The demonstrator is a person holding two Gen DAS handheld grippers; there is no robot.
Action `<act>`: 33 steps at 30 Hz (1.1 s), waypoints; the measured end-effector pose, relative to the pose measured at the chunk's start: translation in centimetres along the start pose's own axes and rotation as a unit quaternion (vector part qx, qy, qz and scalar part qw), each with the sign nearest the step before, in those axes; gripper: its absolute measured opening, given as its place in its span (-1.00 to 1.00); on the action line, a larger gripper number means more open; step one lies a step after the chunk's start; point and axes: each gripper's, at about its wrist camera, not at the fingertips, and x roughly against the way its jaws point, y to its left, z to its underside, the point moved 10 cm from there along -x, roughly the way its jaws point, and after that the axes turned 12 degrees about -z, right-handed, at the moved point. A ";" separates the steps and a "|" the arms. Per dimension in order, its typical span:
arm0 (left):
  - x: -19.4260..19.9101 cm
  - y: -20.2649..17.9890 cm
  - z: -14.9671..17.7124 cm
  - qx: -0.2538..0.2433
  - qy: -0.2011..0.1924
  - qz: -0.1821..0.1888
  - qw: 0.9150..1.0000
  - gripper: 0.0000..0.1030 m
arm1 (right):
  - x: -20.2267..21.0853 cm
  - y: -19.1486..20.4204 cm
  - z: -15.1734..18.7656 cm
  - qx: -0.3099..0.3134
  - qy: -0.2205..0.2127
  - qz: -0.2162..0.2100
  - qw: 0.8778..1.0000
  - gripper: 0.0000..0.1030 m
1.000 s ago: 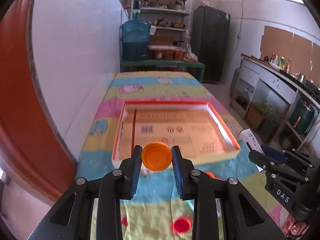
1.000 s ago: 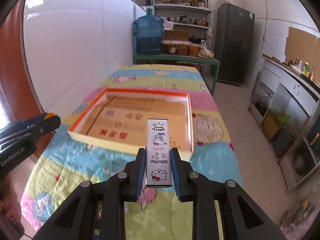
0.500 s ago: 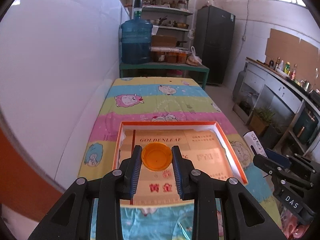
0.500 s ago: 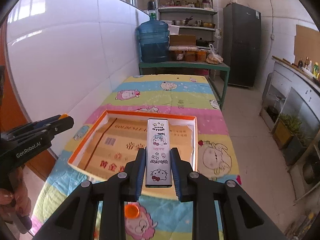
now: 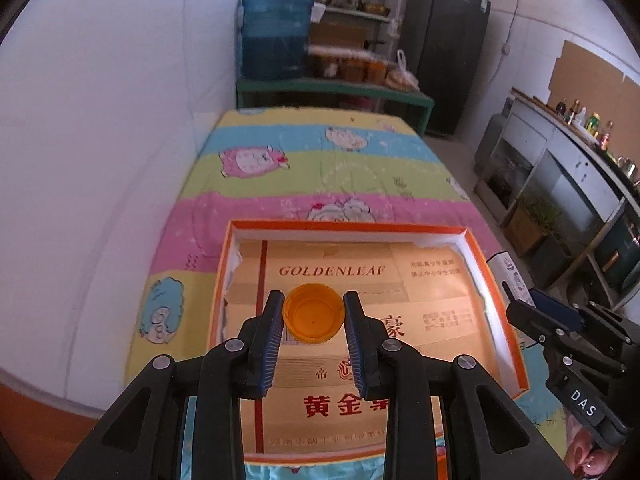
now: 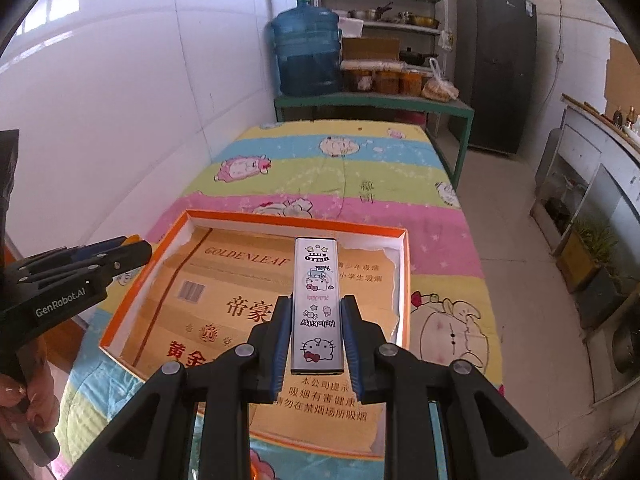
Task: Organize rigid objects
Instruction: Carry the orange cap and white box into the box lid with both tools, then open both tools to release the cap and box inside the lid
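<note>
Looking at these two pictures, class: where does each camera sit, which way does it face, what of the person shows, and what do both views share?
Left wrist: sits behind the left gripper, looking forward and down onto the orange tray; its pads clamp an orange cap; the right gripper shows at right.
Right wrist: sits behind the right gripper, facing the same way; it clamps a Hello Kitty case; the left gripper and a hand show at left.
Shared: tray, patterned tablecloth, water jug.
</note>
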 end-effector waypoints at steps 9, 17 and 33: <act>-5.2 -1.7 2.4 -0.016 0.066 0.013 0.998 -0.41 | -3.8 -1.1 1.8 -0.018 0.043 -0.011 0.999 -0.51; -7.6 -1.6 3.8 -0.016 0.093 0.007 0.996 -0.40 | -6.2 -1.2 3.1 -0.026 0.068 -0.015 0.997 -0.51; -8.3 -1.3 4.9 0.007 0.099 0.024 0.995 -0.32 | -8.4 -1.9 4.6 -0.043 0.091 -0.017 0.995 -0.50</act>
